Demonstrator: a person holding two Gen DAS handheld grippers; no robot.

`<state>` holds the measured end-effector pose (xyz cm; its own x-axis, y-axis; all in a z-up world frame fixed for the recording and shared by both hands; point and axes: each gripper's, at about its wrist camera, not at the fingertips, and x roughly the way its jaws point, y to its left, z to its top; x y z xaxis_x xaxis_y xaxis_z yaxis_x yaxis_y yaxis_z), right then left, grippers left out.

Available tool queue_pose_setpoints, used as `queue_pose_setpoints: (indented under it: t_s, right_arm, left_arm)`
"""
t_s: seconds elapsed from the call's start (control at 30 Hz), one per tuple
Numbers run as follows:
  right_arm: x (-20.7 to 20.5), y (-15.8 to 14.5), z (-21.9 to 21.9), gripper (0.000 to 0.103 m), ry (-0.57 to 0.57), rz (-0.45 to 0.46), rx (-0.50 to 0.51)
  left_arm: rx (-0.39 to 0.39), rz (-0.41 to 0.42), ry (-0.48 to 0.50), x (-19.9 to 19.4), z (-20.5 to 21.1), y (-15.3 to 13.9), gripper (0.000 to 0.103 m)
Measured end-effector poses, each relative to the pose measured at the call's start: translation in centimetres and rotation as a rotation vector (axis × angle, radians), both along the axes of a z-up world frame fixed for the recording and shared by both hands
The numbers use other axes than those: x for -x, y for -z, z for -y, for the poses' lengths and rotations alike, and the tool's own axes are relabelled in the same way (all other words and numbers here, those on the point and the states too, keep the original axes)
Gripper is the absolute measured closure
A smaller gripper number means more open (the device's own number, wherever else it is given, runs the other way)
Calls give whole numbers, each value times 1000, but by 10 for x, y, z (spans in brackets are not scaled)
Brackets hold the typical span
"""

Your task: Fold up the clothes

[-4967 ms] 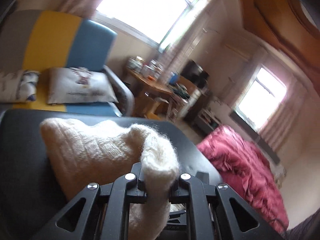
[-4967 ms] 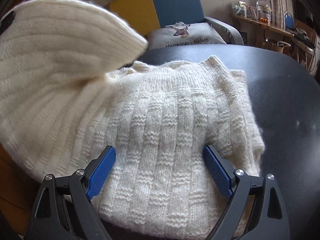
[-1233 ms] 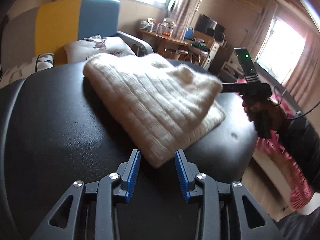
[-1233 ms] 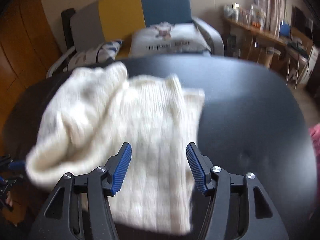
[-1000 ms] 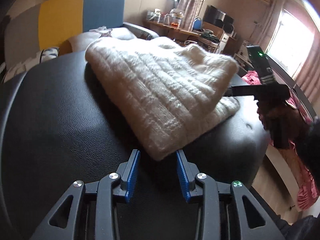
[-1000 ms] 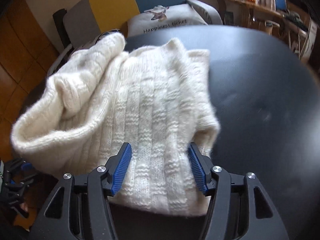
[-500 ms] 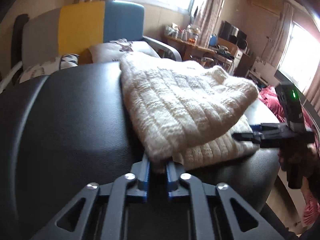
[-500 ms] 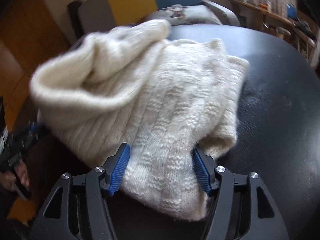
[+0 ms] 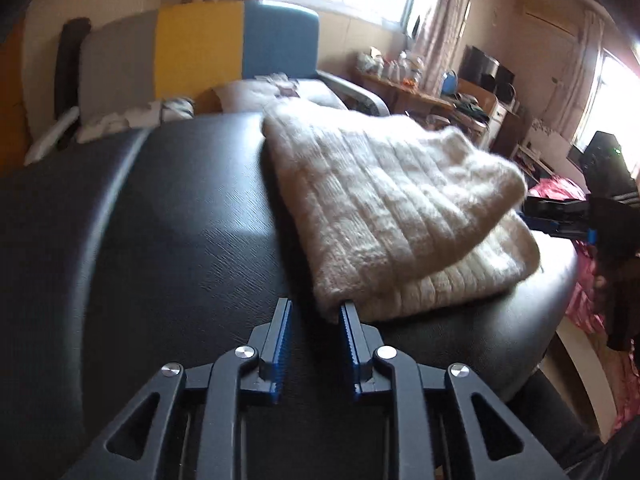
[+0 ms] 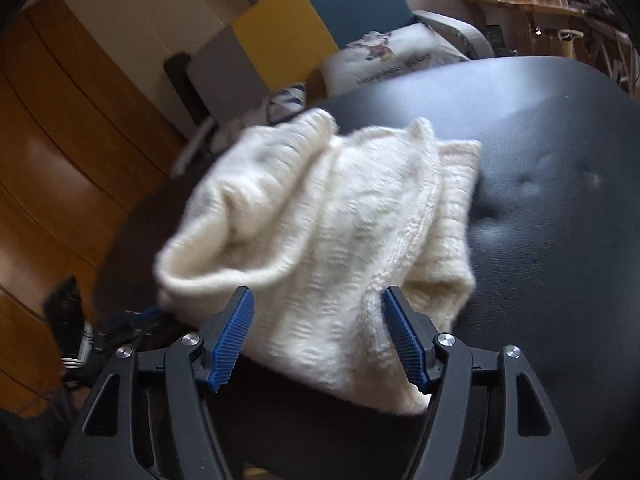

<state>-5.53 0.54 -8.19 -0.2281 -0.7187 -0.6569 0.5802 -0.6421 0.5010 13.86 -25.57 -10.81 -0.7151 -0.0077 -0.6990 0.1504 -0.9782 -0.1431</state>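
Cream knit sweater (image 9: 384, 216) folded (seemingly doubled).

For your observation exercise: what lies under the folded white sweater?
The sweater rests on a black padded table, whose surface shows all around it. The top fold covers a lower knit layer; anything beneath or inside the folds is hidden.

The left gripper (image 9: 315, 312) is pointing forward and downward, and its jaws are opening: the two blue-padded fingers (image 9: 280, 344) are standing a narrow gap apart with nothing pressed between them. The right gripper (image 10: 318, 320) is angling downward too, its fingers (image 10: 232, 336) spreading wide, neither pad clamping anything. In the left wrist view the right gripper (image 9: 560, 216) is showing at the far right, carried by a person's hand (image 9: 616, 280).
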Motion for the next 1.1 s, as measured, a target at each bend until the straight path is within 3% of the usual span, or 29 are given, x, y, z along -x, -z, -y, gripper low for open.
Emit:
queue_pose_setpoints:
  t_s: [0.07, 0.17, 0.27, 0.37, 0.5, 0.63, 0.73, 0.8, 0.97, 1.1]
  right_arm:
    - [-10, -11, 9, 33, -41, -42, -18]
    - [-34, -19, 24, 33, -77, -147, -134]
    - [-41, -24, 18, 33, -115, -164, -129]
    - [-39, -35, 33, 33, -174, -182, -63]
    - [-21, -34, 76, 31, -264, -93, 5]
    - [-19, -17, 107, 31, -316, -70, -69]
    - [-24, -4, 114, 48, -332, -72, -102]
    - [-25, 3, 113, 86, -319, -69, -119]
    - [-27, 9, 110, 89, -292, -84, -144]
    - [-30, -7, 106, 91, -300, -89, -68]
  left_arm:
    - [43, -26, 3, -5, -1, -7, 79]
    - [75, -45, 4, -10, 1, -12, 77]
    - [76, -43, 21, -11, 3, -11, 76]
    - [73, -54, 58, -11, 0, -13, 74]
    - [108, -57, 135, -12, -15, -16, 71]
    - [177, -46, 210, -12, -34, -15, 68]
    - [217, -25, 244, -7, -42, -7, 68]
    - [214, -22, 249, -2, -46, -4, 68]
    - [168, -20, 199, 12, -39, -2, 68]
    - [171, -17, 208, 14, -35, -3, 68]
